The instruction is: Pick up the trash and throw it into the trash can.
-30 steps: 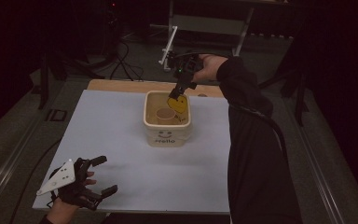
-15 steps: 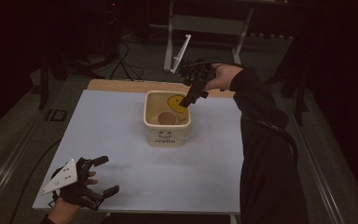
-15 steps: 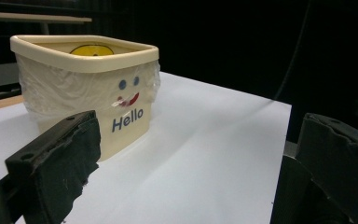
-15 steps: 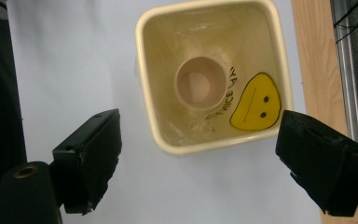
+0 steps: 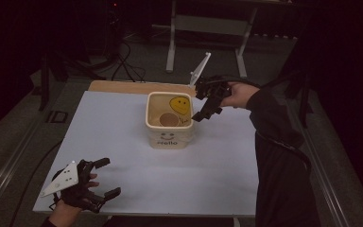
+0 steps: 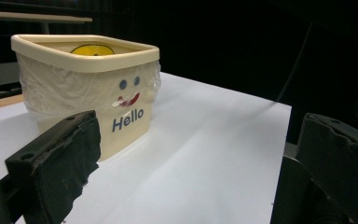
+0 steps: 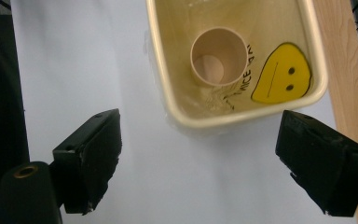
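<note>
Near the middle of the white table (image 5: pixel 123 142) a cream tub (image 5: pixel 169 119) is stood upright, a little toward 12 o'clock from centre. A face and the word "Hello" are printed on its front wall, seen plainly from the left gripper view, where clear film is wrapped under its rim. Inside the tub a brown cardboard tube (image 7: pixel 218 57) is stood on end, and a yellow smiley piece (image 7: pixel 282 73) is leaned against the inner wall beside it, just apart from the tube. At 3 o'clock of the tub the right gripper (image 5: pixel 207 108) is held above the table just beside the rim; its fingers (image 7: pixel 90 158) are spread wide and nothing is grasped between them. At 7 o'clock of the table, well apart from the tub, the left gripper (image 5: pixel 105 178) is held at the near edge, its fingers (image 6: pixel 56 163) likewise released and empty. A strip of bare wood (image 5: pixel 123 87) is seen along the table's far edge.
</note>
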The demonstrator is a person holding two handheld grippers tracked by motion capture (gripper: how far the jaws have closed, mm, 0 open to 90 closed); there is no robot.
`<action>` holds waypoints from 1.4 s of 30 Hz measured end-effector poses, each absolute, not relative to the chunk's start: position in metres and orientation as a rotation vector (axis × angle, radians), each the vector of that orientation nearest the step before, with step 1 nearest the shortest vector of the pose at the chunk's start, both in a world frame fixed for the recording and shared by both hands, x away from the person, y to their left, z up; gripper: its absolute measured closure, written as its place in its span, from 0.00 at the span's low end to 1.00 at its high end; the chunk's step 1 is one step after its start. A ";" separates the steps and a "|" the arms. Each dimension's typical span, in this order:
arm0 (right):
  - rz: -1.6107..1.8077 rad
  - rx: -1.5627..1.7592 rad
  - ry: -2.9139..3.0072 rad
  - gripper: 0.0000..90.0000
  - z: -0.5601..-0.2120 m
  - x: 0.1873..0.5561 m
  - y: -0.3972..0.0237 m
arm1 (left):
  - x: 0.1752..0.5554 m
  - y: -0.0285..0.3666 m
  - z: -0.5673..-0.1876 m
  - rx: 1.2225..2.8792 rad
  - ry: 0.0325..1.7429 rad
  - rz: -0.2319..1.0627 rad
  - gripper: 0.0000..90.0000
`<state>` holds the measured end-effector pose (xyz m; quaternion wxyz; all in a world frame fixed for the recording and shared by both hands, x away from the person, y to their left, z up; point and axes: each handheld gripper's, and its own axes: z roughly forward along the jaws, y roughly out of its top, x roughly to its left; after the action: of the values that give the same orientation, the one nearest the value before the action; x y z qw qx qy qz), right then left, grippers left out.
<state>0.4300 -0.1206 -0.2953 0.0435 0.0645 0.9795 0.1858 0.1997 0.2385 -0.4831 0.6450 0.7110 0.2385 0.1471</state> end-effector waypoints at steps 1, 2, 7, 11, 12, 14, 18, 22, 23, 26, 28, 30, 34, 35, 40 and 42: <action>0.580 0.204 2.996 0.16 -0.297 0.428 -0.123 | 0.200 0.238 -0.483 1.619 0.543 0.334 0.01; 0.585 0.209 2.993 0.16 -0.300 0.427 -0.126 | 0.200 0.238 -0.483 1.620 0.543 0.335 0.01; 0.599 0.228 2.997 0.16 -0.312 0.416 -0.137 | 0.200 0.238 -0.483 1.621 0.546 0.335 0.01; 0.623 0.237 3.004 0.16 -0.322 0.406 -0.144 | 0.200 0.237 -0.484 1.624 0.547 0.337 0.01; 0.625 0.236 3.003 0.16 -0.324 0.404 -0.145 | 0.200 0.237 -0.484 1.627 0.546 0.338 0.01; 0.638 0.232 3.001 0.16 -0.329 0.400 -0.149 | 0.200 0.237 -0.483 1.627 0.545 0.338 0.01; 0.691 0.232 2.988 0.16 -0.339 0.393 -0.158 | 0.200 0.236 -0.483 1.629 0.544 0.339 0.01; 0.707 0.238 2.986 0.16 -0.349 0.387 -0.166 | 0.200 0.236 -0.483 1.630 0.543 0.339 0.01; 0.714 0.244 2.983 0.16 -0.352 0.385 -0.169 | 0.200 0.236 -0.483 1.631 0.543 0.339 0.01; 0.737 0.261 2.975 0.16 -0.359 0.381 -0.175 | 0.200 0.236 -0.483 1.631 0.543 0.339 0.01; 0.748 0.277 2.971 0.16 -0.363 0.378 -0.179 | 0.200 0.236 -0.483 1.631 0.543 0.339 0.01; 0.763 0.283 2.971 0.16 -0.369 0.376 -0.182 | 0.200 0.235 -0.483 1.632 0.543 0.339 0.01; 0.798 0.305 2.960 0.16 -0.379 0.371 -0.190 | 0.200 0.235 -0.483 1.633 0.543 0.339 0.01; 0.809 0.307 2.959 0.16 -0.381 0.370 -0.191 | 0.200 0.235 -0.483 1.633 0.543 0.339 0.01; 0.844 0.333 2.937 0.16 -0.395 0.362 -0.198 | 0.200 0.235 -0.484 1.633 0.544 0.340 0.01; 0.848 0.344 2.925 0.16 -0.400 0.359 -0.200 | 0.201 0.235 -0.484 1.634 0.544 0.340 0.01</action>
<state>0.3587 -0.2005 -0.3999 0.0386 0.1123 0.9536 0.2765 0.2005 0.2348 -0.4836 0.6389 0.7161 0.2383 0.1492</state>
